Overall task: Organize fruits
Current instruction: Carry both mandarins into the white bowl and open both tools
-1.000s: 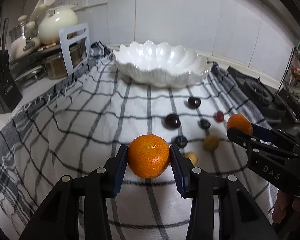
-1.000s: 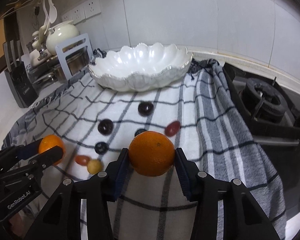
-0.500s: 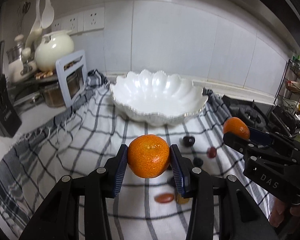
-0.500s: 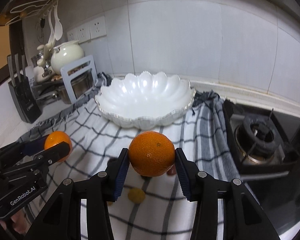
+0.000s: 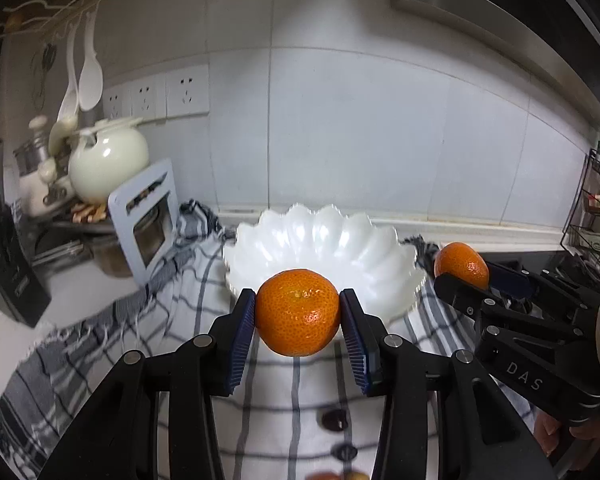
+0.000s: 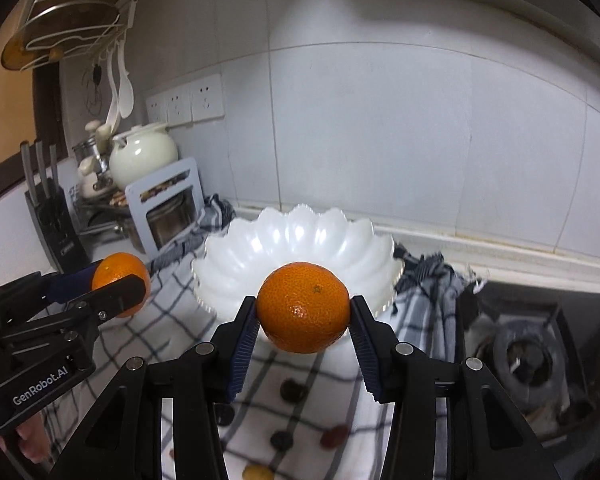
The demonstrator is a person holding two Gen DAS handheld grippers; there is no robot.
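My left gripper (image 5: 298,312) is shut on an orange tangerine (image 5: 298,312), held in the air in front of the white scalloped bowl (image 5: 324,240). My right gripper (image 6: 303,314) is shut on a second tangerine (image 6: 303,314), also raised before the bowl (image 6: 296,240). Each gripper shows in the other's view: the right one with its tangerine (image 5: 462,266), the left one with its tangerine (image 6: 120,276). The bowl looks empty. Several small dark, red and yellow fruits (image 6: 294,390) lie on the checked cloth (image 6: 172,312) below.
A cream teapot (image 5: 106,164), pots and a grey rack (image 5: 146,216) stand at the left. A knife block (image 6: 50,220) is at the far left. A gas hob (image 6: 532,356) lies to the right. The tiled wall with sockets (image 5: 184,92) is behind.
Both grippers have risen from the cloth with their tangerines and moved toward the bowl. The small fruits have dropped low in both views.
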